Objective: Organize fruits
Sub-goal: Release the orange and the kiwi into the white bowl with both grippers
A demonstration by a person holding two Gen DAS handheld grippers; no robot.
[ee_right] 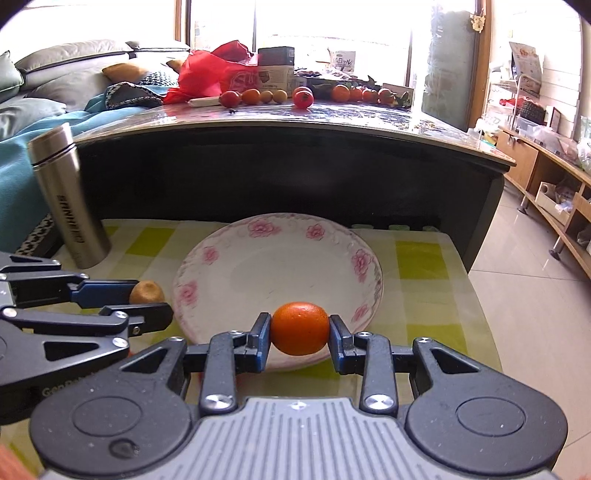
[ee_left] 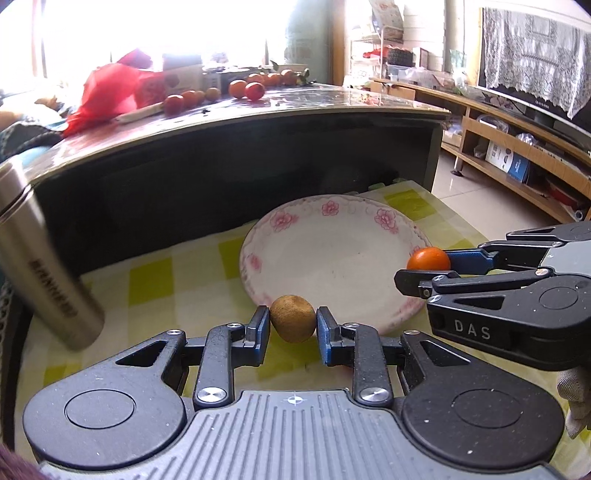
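A brown kiwi [ee_left: 293, 318] is clamped between the fingers of the left gripper [ee_left: 292, 320] at the near left rim of the floral plate [ee_left: 332, 258]. An orange tangerine [ee_right: 300, 328] is pinched in the right gripper [ee_right: 300, 330] over the plate's near rim. The plate is set on a yellow-checked cloth [ee_right: 417, 258], near a steel flask [ee_right: 68, 195].

Blown-out window [ee_left: 147, 33] backlight, fisheye-warped edges.

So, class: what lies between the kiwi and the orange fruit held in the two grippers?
The near rim of the flowered plate, empty inside, lies between the kiwi and the orange fruit; the right wrist view shows it best.
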